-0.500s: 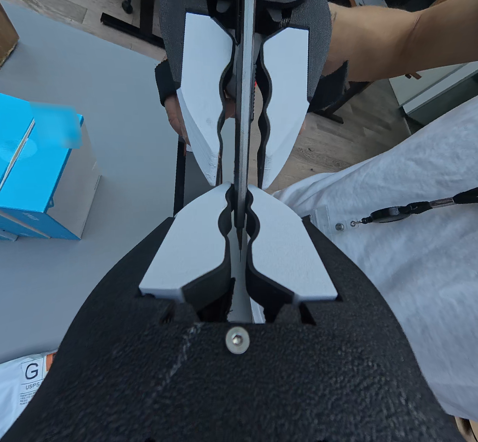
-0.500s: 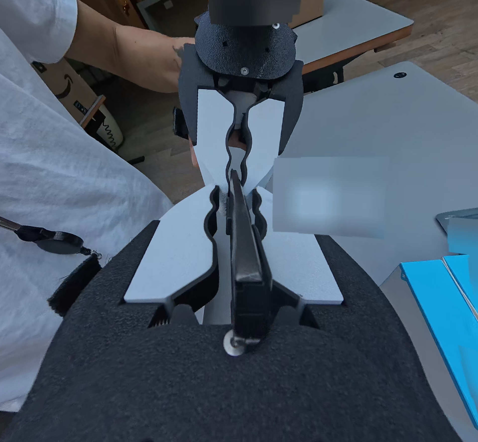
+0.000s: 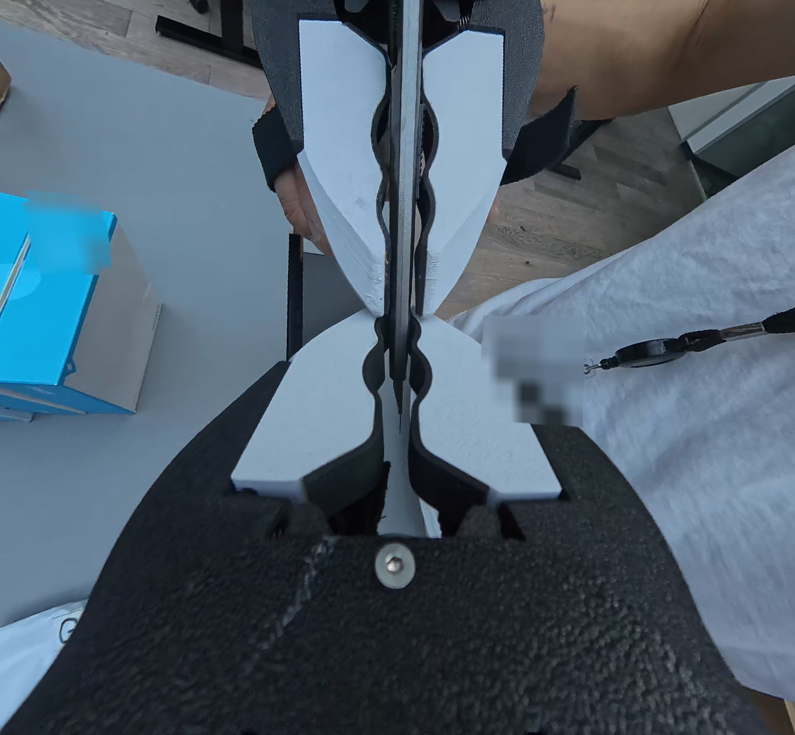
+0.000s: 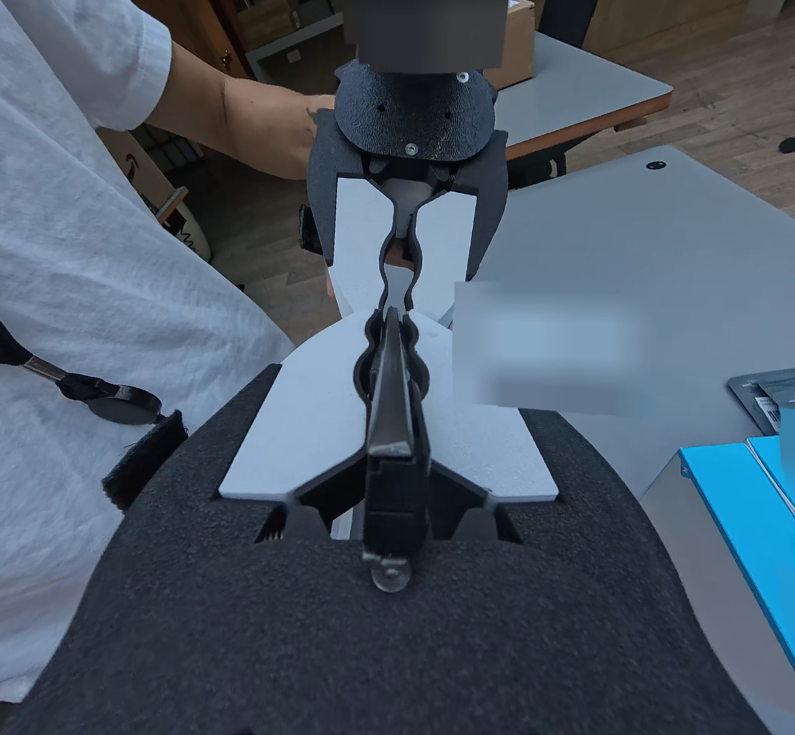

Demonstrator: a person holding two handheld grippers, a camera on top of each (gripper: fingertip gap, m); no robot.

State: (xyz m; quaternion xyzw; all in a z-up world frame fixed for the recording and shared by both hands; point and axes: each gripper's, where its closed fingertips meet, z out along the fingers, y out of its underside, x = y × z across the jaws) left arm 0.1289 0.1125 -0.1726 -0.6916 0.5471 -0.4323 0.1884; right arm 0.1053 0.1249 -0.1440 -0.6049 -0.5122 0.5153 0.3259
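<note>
dark pointed tool (image 4: pixel 393 391) clamped lengthwise in right tongs (image 4: pixel 392 320), long axis aimed straight into facing left tongs (image 3: pixel 398 325), point inside their narrow gap, grip there unclear, table (image 3: pixel 172 198) alongside.

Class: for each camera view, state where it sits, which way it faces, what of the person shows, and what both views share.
Left wrist view: on the left hand-held gripper, facing the right hand-held gripper tip to tip; a forearm and white shirt show.
Right wrist view: on the right one, facing back at the left; the other forearm shows.
Shared: blade, grey table, blue box.
</note>
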